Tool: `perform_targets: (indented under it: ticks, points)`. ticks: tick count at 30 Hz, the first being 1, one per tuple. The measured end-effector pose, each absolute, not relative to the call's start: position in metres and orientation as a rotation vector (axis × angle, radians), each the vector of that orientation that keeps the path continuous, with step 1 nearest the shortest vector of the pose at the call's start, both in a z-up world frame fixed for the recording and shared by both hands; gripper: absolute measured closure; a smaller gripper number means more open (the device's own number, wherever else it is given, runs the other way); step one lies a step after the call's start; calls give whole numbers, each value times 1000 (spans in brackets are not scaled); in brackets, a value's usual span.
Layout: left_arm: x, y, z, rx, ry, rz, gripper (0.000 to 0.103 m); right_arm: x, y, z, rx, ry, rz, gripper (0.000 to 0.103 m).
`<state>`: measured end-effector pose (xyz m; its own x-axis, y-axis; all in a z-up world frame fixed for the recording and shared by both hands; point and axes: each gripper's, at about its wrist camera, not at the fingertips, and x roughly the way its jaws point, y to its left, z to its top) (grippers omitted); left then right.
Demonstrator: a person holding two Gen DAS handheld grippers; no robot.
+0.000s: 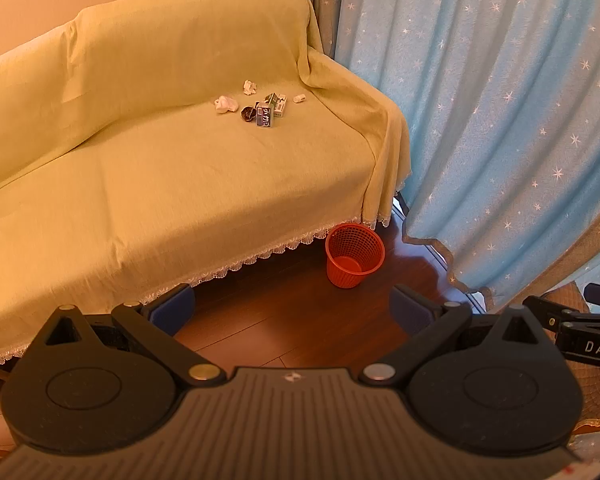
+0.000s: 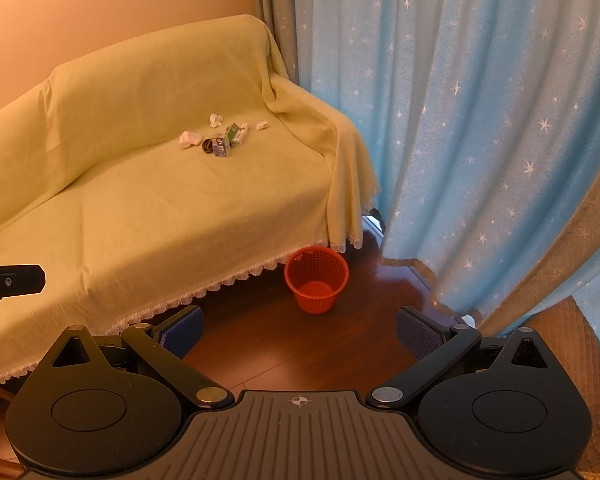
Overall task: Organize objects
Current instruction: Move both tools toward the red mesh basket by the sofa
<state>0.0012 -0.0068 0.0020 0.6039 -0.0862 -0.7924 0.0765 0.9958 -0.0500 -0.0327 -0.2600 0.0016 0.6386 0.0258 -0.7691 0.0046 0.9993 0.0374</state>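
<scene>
Left gripper [image 1: 292, 312]: lower middle of the left wrist view, above bare wooden floor; its blue-padded fingers [image 1: 172, 308] are spread wide with nothing between them.
Right gripper [image 2: 299, 330]: lower middle of the right wrist view, also over the floor; fingers [image 2: 418, 332] spread wide, holding nothing. Part of it shows at the right edge of the left wrist view.
Sofa [image 1: 180, 184]: fills the left and centre of both views, draped in a yellow-green cover with a white lace hem.
Clutter on the seat: a small cluster in the upper middle of each frame, toward the sofa's right arm.
Crumpled paper [image 1: 250, 87]: white, at the back of the cluster, nearest the backrest.
White wad [image 1: 225, 104]: larger, at the left of the cluster.
Dark round item [image 1: 247, 113]: just right of the white wad, too small to identify.
Blue-labelled box [image 1: 265, 117]: upright, touching the dark item, at the front of the cluster.
Green and white boxes [image 1: 277, 102]: just behind the blue-labelled box, overlapping each other.
Small white piece [image 1: 299, 98]: apart at the right of the cluster.
Basket [image 1: 355, 254]: red mesh, upright on the floor below the sofa's right front corner, empty inside.
Curtain [image 1: 500, 120]: pale blue with white stars, filling the right side of both frames.
</scene>
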Motion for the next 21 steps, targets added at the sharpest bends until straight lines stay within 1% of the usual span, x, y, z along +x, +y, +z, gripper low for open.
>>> perform_targets:
  ticks: [21]
  points:
    - [1, -11, -3, -16, 934, -99, 1, -25, -259, -7, 49, 905, 32, 3]
